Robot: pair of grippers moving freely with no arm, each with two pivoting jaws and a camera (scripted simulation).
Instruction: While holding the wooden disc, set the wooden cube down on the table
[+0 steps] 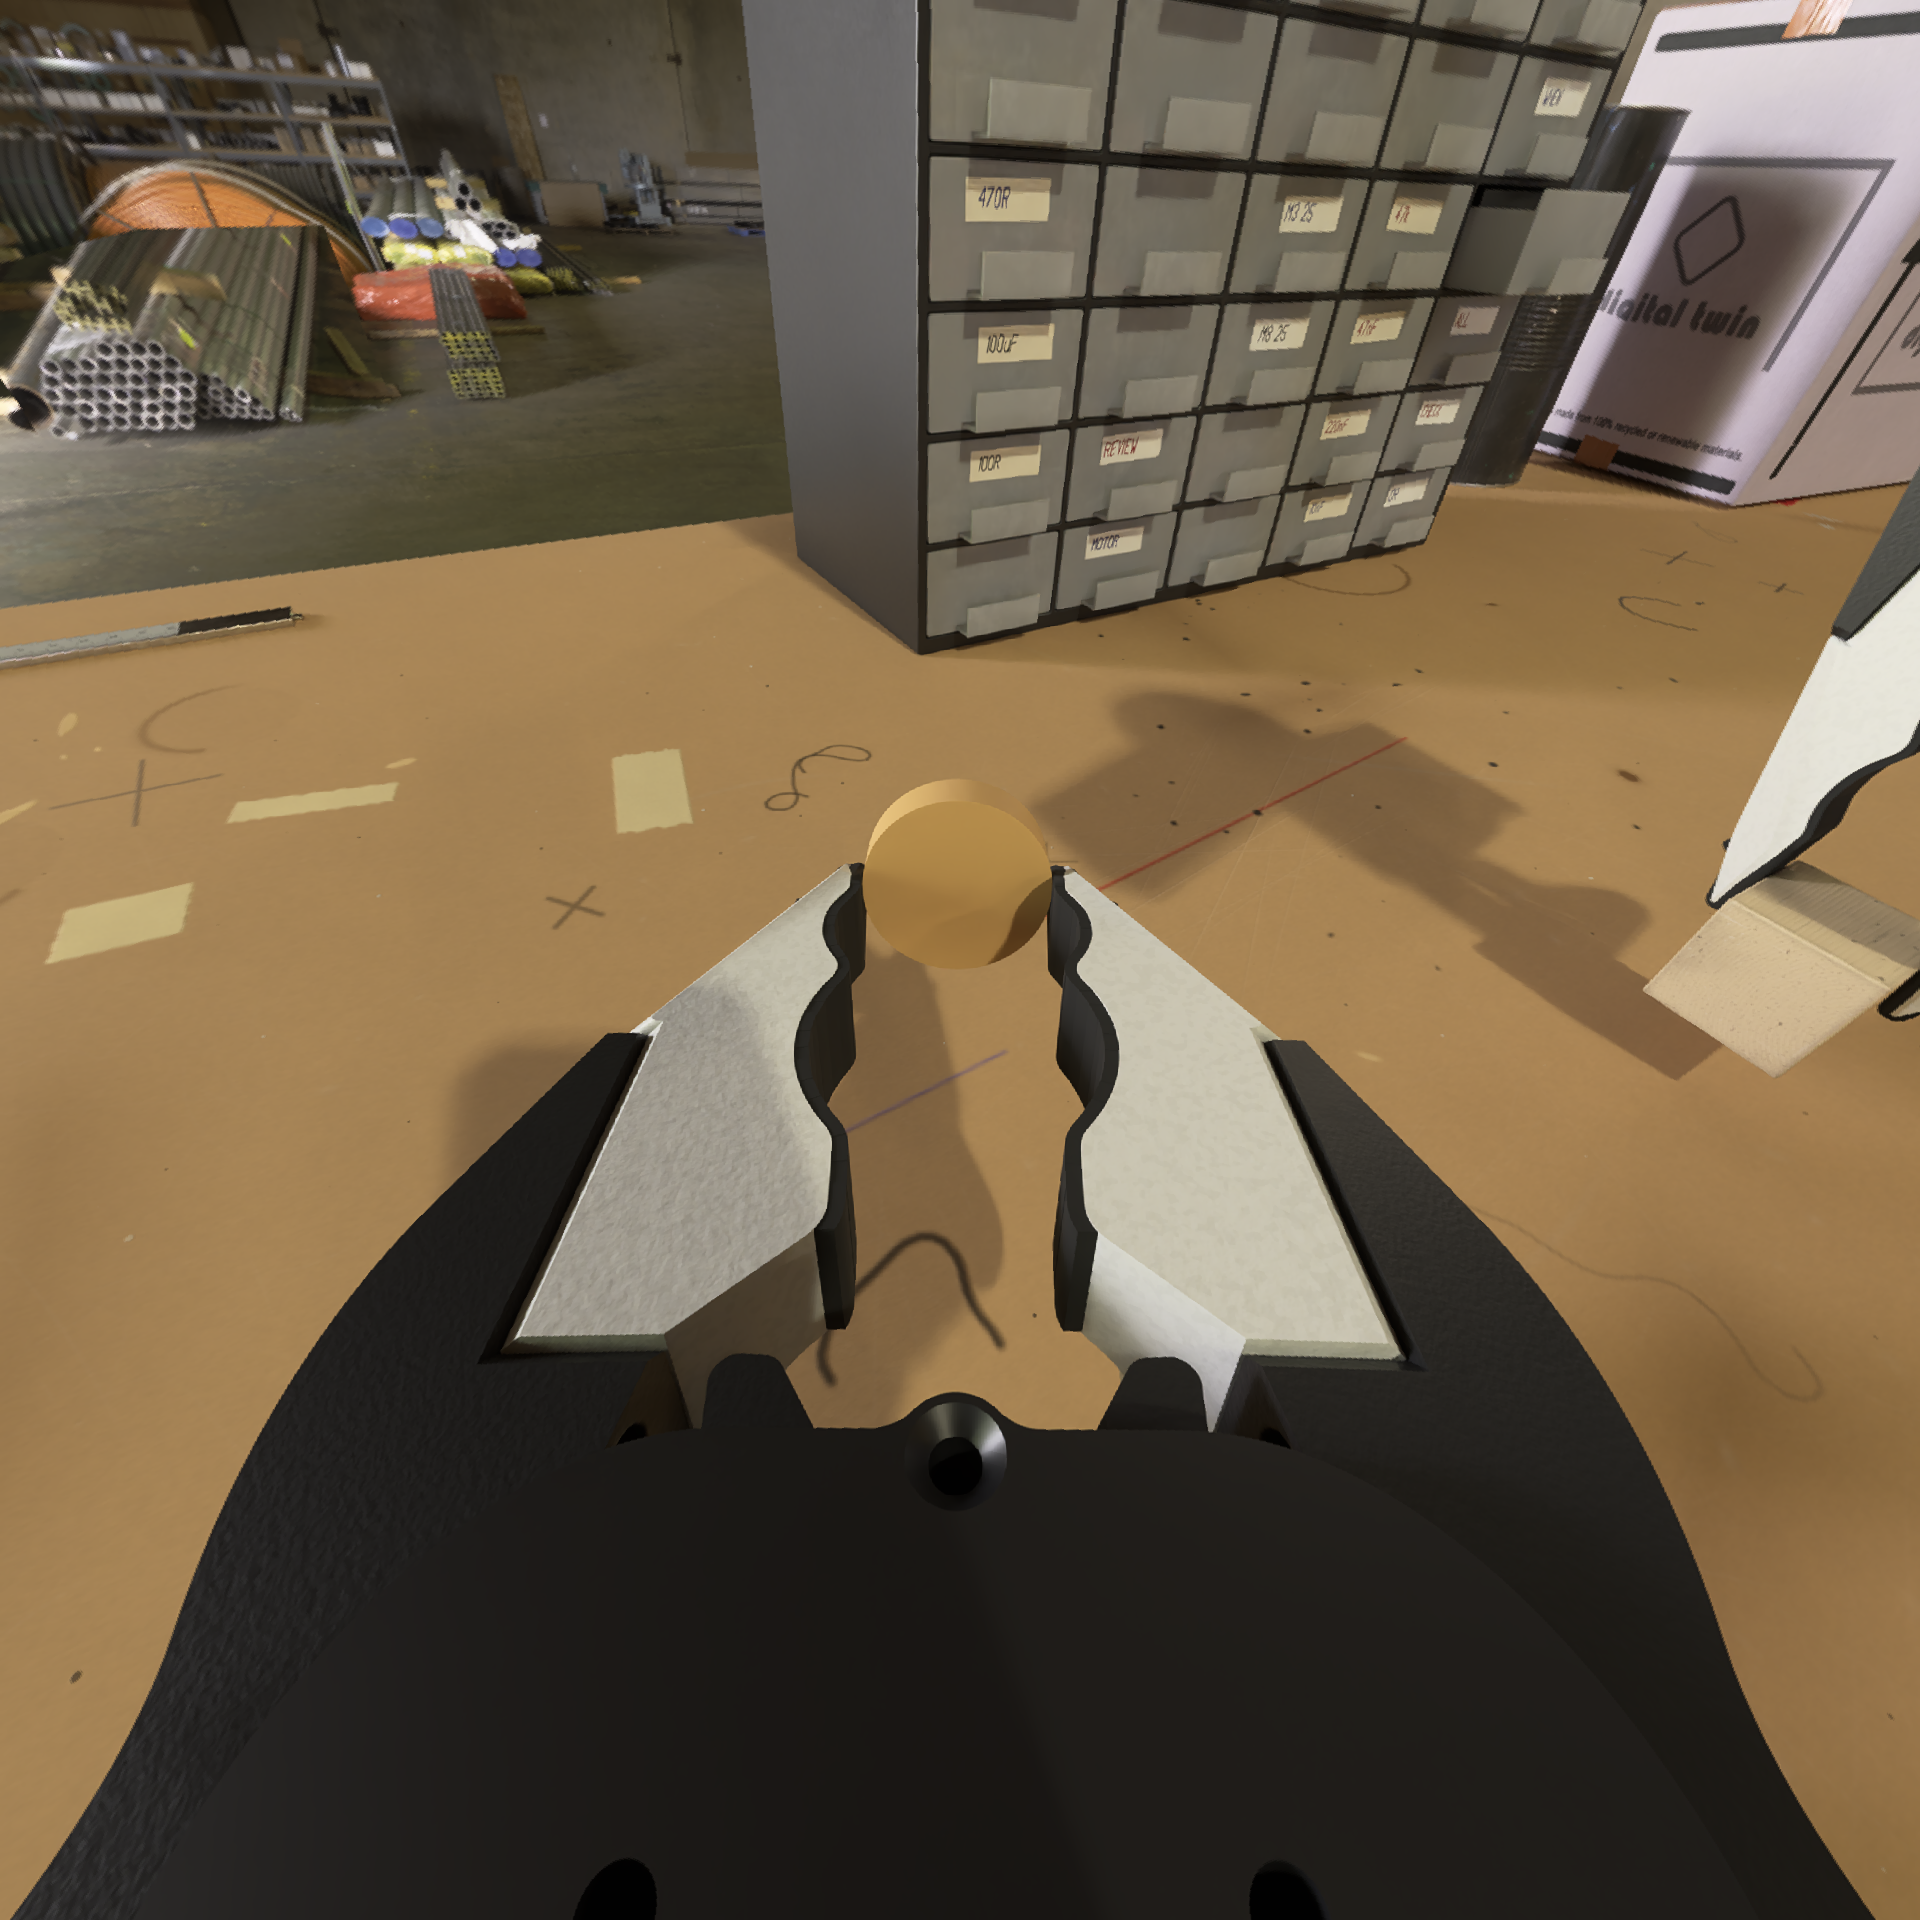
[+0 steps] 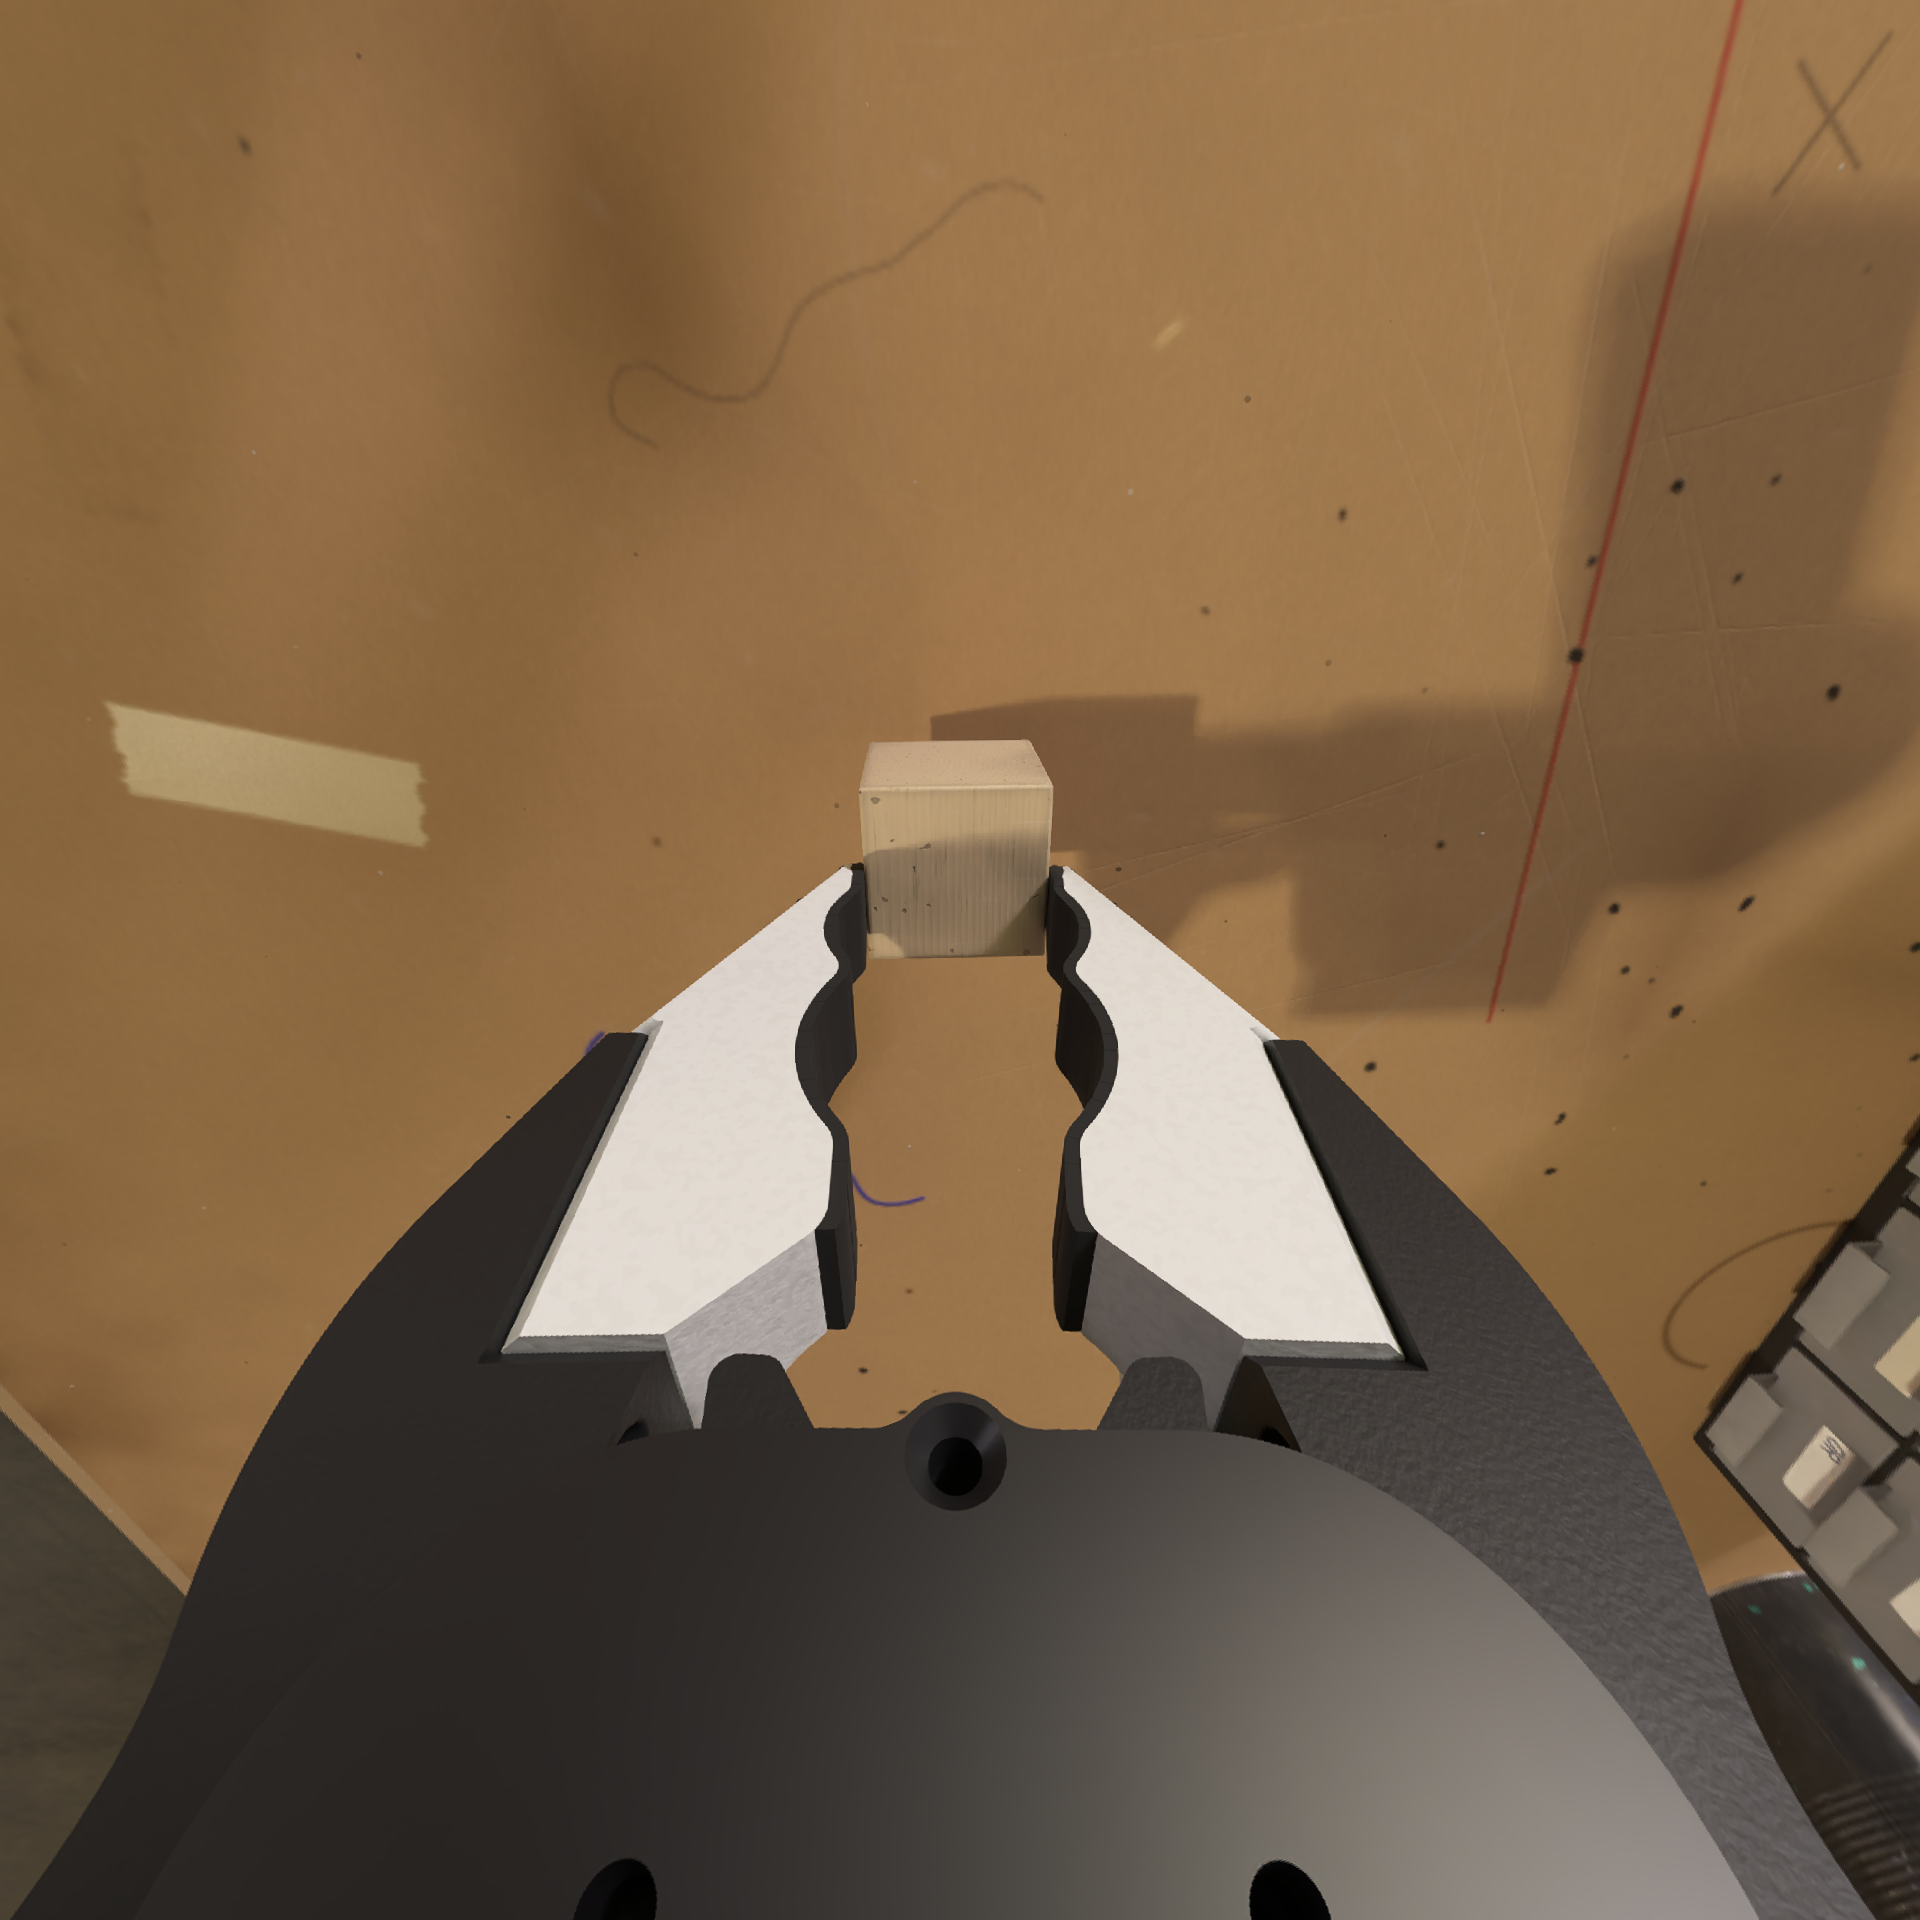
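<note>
Left gripper (image 1: 956, 883) level, clamping wooden disc (image 1: 956, 878); right gripper (image 2: 954, 883) tilted downward, clamping wooden cube (image 2: 954, 852).

Left tool (image 1: 956, 883), right tool (image 2: 956, 883): black bodies, white fingers, wavy black pads.

Handwritten paper labels sit on many drawer fronts of the grey drawer cabinet (image 1: 1174, 343); the white box (image 1: 1766, 312) bears printed lettering.
</note>
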